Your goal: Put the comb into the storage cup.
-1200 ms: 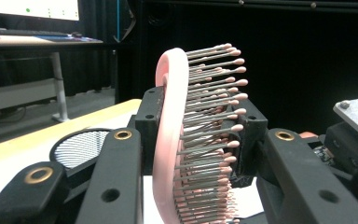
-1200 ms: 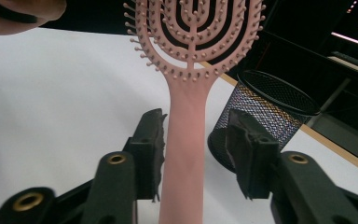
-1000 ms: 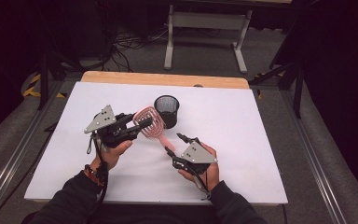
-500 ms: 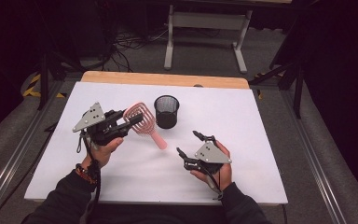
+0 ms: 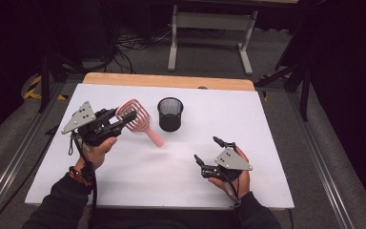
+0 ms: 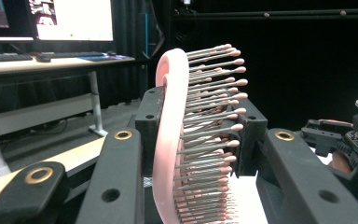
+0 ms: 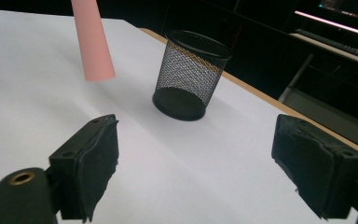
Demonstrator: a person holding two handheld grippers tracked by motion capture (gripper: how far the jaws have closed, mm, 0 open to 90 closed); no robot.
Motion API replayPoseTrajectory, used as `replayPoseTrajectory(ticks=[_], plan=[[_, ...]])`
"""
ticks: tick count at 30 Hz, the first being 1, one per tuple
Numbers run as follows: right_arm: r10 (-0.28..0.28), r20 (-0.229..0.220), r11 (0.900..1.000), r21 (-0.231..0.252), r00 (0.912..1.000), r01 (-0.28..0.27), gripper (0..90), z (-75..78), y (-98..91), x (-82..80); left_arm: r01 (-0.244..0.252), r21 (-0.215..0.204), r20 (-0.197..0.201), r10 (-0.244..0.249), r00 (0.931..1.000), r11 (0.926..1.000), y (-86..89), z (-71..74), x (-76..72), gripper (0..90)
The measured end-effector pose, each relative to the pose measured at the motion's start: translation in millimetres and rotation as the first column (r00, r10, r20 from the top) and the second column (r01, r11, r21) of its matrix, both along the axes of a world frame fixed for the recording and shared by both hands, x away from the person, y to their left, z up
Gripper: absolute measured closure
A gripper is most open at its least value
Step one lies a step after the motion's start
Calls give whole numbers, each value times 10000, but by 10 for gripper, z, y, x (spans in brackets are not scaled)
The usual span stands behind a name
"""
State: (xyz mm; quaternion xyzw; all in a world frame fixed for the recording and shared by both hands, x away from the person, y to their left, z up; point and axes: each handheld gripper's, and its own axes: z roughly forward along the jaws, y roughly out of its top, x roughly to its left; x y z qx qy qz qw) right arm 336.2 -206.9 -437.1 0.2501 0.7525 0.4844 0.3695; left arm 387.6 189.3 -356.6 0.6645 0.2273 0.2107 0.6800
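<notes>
A pink vented hairbrush [image 5: 138, 121] hangs above the table at the left, its handle sloping down toward the middle. My left gripper [image 5: 126, 117] is shut on the brush head; in the left gripper view the pink head [image 6: 170, 140] stands on edge between the jaws, bristles pointing right. A black mesh cup [image 5: 170, 113] stands upright just right of the brush. My right gripper [image 5: 206, 149] is at the front right, apart from the brush. Its jaws have just been opening and nothing is between them. In the right gripper view my right gripper [image 7: 196, 172] faces the cup [image 7: 191, 74] and the handle tip [image 7: 91, 42].
A white board [image 5: 267, 143] covers the table, with a wooden strip [image 5: 171, 81] along its far edge. Metal rails run down both sides of the table. Desks with monitors and a keyboard stand in the dark room beyond.
My right gripper let go of the brush handle, opened and drew back toward the front right. My left gripper carried the brush a little to the left.
</notes>
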Motion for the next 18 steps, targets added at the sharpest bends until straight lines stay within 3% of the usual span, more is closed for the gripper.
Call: replayPoseTrajectory(ticks=[6,12,18], plan=[[-541,10,9985,0,9985,541,122,-85,-168,-23,-57,-195,52,58,10000,9998,50,49,21,636],[-1076,-432,9941,-139,9933,1071,144,-195,-332,-62,-305,-11,229,306,9993,9995,54,118,90,636],[-1441,-367,9892,-314,9889,1430,142,-203,-389,-136,-447,189,436,438,9981,9988,60,282,132,636]])
